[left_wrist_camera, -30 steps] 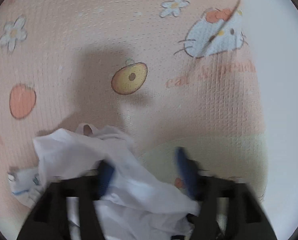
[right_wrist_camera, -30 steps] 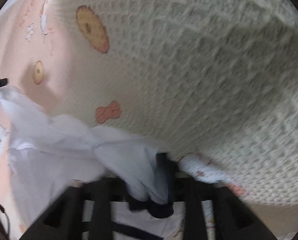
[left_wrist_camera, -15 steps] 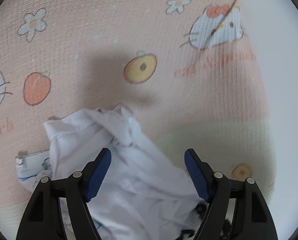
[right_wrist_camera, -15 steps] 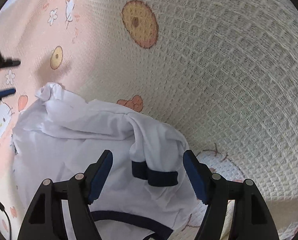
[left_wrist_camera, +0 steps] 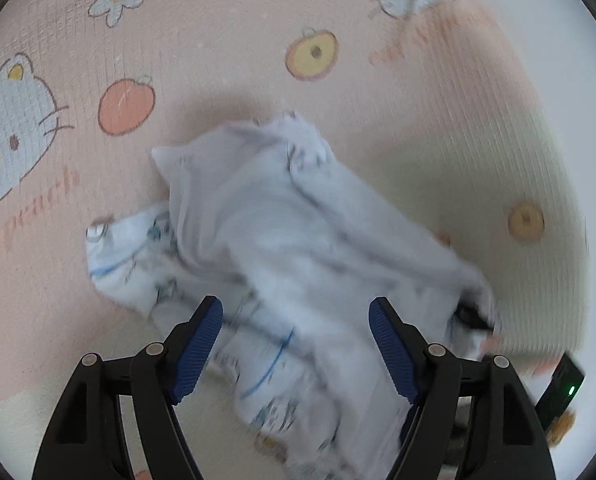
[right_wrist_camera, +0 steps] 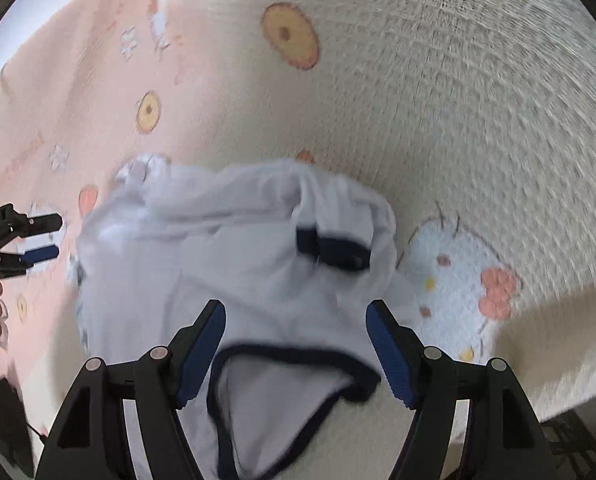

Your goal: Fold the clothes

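Left claw [left_wrist_camera: 296, 344] wide open, holding nothing, above a crumpled white shirt [left_wrist_camera: 298, 248], right claw [right_wrist_camera: 296, 346] wide open too, empty, shirt on a pink blanket [left_wrist_camera: 198, 60]

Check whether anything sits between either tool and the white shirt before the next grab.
Nothing visible does. The white shirt lies crumpled on the blanket, right beneath the open right tool and the open left tool. Only bare blanket surrounds it.
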Action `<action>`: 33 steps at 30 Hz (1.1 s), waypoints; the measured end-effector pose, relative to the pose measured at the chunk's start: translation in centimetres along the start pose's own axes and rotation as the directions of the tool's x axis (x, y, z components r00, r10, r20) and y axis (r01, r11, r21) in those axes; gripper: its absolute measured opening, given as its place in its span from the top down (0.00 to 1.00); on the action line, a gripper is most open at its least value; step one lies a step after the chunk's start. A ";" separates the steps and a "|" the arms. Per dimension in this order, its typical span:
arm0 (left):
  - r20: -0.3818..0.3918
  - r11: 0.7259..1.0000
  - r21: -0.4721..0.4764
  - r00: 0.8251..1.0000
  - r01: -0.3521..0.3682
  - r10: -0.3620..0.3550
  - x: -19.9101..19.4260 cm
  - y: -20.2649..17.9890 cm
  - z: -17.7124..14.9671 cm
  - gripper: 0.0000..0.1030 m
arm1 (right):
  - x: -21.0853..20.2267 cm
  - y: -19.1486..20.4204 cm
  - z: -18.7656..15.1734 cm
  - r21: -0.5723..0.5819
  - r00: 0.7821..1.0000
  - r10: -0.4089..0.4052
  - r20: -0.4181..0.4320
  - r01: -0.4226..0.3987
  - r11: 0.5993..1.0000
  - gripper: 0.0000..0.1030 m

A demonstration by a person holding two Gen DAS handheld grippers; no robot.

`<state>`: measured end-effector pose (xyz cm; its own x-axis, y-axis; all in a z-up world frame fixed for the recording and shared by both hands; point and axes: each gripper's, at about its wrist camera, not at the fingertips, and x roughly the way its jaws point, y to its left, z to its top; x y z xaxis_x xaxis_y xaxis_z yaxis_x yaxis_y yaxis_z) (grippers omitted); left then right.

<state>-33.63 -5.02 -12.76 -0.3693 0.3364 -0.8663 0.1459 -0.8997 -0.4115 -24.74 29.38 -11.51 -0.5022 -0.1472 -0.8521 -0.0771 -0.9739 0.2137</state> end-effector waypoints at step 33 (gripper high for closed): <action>-0.007 0.960 0.277 0.998 -0.052 0.056 -1.2 -3.8 -14.6 0.28 | -2.1 3.6 -11.0 0.089 0.973 0.176 -0.151 -0.164 0.982 0.30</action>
<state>-20.37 2.01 -14.29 -0.3544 0.2877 -0.8897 -0.0949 -0.9576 -0.2719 -14.50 24.26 -14.19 -0.3717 -0.3408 -0.8635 -0.0702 -0.9172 0.3922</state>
